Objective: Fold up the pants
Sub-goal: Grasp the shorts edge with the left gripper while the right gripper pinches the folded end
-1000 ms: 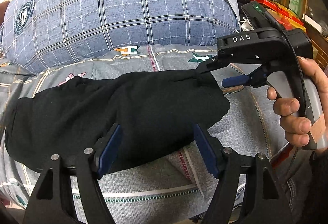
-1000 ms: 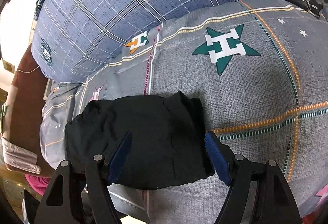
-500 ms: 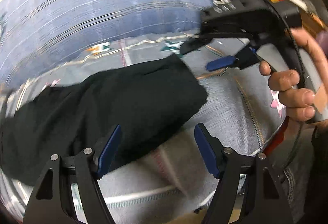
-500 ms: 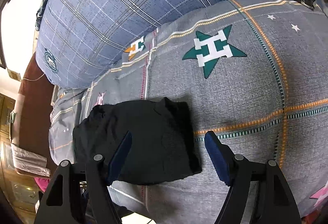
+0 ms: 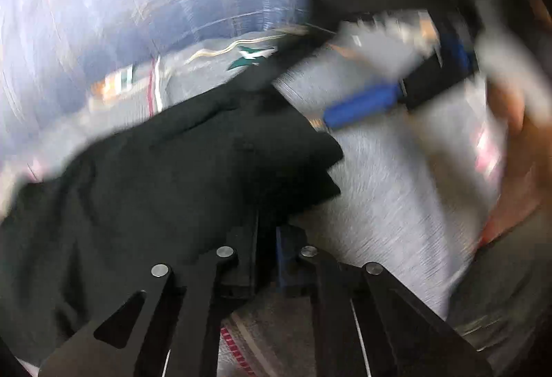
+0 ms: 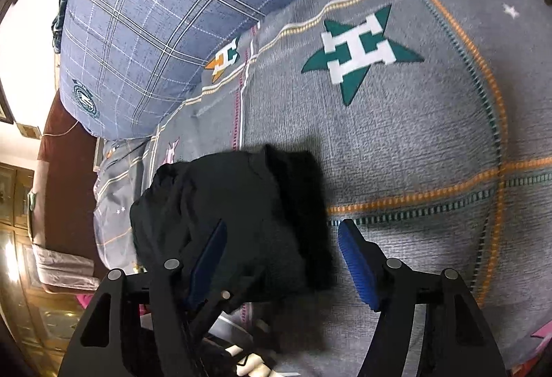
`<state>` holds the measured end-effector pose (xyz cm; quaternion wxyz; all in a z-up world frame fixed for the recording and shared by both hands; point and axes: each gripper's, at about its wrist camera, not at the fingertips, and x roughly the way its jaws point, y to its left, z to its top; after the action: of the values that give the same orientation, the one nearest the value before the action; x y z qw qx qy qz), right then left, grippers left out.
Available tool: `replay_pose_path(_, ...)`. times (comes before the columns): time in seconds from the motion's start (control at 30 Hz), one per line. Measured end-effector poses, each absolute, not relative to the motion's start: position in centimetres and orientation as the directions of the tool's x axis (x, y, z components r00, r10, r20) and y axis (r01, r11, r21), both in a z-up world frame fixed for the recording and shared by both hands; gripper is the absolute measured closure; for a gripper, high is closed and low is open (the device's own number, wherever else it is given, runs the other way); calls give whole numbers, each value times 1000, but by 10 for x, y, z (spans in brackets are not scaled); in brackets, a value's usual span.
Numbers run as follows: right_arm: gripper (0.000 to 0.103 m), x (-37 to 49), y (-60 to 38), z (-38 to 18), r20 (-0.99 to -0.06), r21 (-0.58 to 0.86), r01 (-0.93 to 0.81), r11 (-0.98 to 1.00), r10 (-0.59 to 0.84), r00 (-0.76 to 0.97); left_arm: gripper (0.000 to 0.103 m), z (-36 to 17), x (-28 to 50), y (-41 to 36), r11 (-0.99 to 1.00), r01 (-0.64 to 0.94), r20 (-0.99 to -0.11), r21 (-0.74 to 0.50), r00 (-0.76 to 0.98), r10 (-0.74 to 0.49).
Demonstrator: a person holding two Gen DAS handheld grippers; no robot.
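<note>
Pants (image 5: 165,190), black and bunched, fill the lower left and centre of my left wrist view, lying on the grey patterned bedspread (image 5: 386,190). My left gripper (image 5: 267,232) sits at the bottom centre with its jaws drawn together at the near edge of the cloth; the blur keeps me from telling whether any fabric is pinched between them. My right gripper (image 5: 365,104) shows as a blue smear at the upper right, just beyond the far edge of the pants.

In my right wrist view the pants (image 6: 238,218) lie folded at lower centre-left on the bedspread (image 6: 396,149), below the blue plaid pillow (image 6: 165,11). My right gripper (image 6: 283,256) has its jaws apart and closing, straddling the right edge of the pants without pressing it.
</note>
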<state>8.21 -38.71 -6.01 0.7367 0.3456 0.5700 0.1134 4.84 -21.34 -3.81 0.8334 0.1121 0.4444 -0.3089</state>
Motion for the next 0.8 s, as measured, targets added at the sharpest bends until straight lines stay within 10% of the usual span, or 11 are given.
replay_pose_path(0.13,33,81,-388,-67,-711,699,240,674,621,330,99,-32,74,-180,786,505,-771,-356,317,-552)
replay_pose_path(0.33,33,87,-375,-81,-668,744,260,616,675,312,98,-31,64,-184,781,514,-773,-354,309,-554)
replay_pose_path(0.4,39,90,-372,-83,-668,743,262,616,671,321,98,-32,66,-187,781,517,-777,-350,305,-551)
replay_pose_path(0.5,90,92,-370,-84,-700,714,279,642,638,323,98,-33,69,-183,780,508,-773,-367,300,-559)
replay_pose_path(0.8,95,81,-362,-36,-620,758,111,643,657,428,99,1,63,-158,753,477,-695,-453,340,-634)
